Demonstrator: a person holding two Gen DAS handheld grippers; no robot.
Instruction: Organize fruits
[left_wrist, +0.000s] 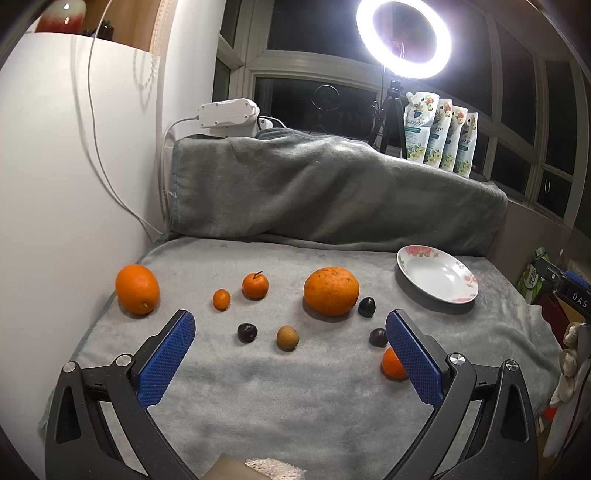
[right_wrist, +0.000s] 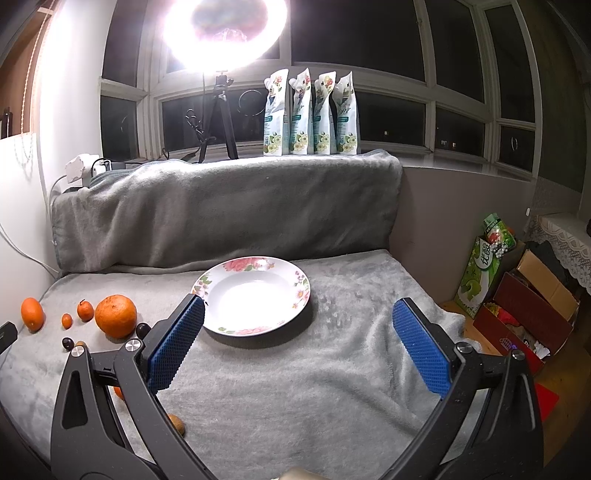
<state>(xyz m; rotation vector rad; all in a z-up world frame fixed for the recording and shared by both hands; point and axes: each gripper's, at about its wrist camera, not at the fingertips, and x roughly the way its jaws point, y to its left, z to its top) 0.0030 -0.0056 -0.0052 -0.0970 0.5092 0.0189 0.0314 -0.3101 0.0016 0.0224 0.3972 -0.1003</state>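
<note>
Blanket (left_wrist: 295, 398) – grey fleece, covers the whole work surface and the raised backrest. Floral-rimmed plate (right_wrist: 295, 291) sits on it, empty, right of the fruit group. Fruit is loose on the blanket, nothing on the plate yet: big round orange (left_wrist: 331, 291) nearest the plate, oval orange (left_wrist: 137, 289) far left, stemmed tangerine (left_wrist: 255, 285), second tangerine (left_wrist: 392, 363) half hidden behind the left tool's right finger, brown longan-like fruit (left_wrist: 287, 337), kumquat (left_wrist: 221, 299), then three dark plum-like fruits (left_wrist: 246, 332) scattered between. Another brownish fruit (right_wrist: 176, 422) peeks out low in the right wrist view.

Left gripper (left_wrist: 290, 330) – fingers spread wide, holding nothing, hovering over the fruit group. Right gripper (right_wrist: 298, 317) – also spread wide and empty, aimed at the plate.

Judgement: task looks unstarted; likely step is a first pick for the plate. Best to centre one fruit between the blue pads, come in low, and close gently, since round fruit can roll on fleece and the plums sit near bigger fruit. The big orange may need nearly the full spread.

Writing: four floral refill pouches (right_wrist: 310, 114) on the sill carry script, unreadable. Green box (right_wrist: 480, 273) at right has Chinese characters, too small to tell. Dark item at the left view's right edge shows "DAS".
</note>
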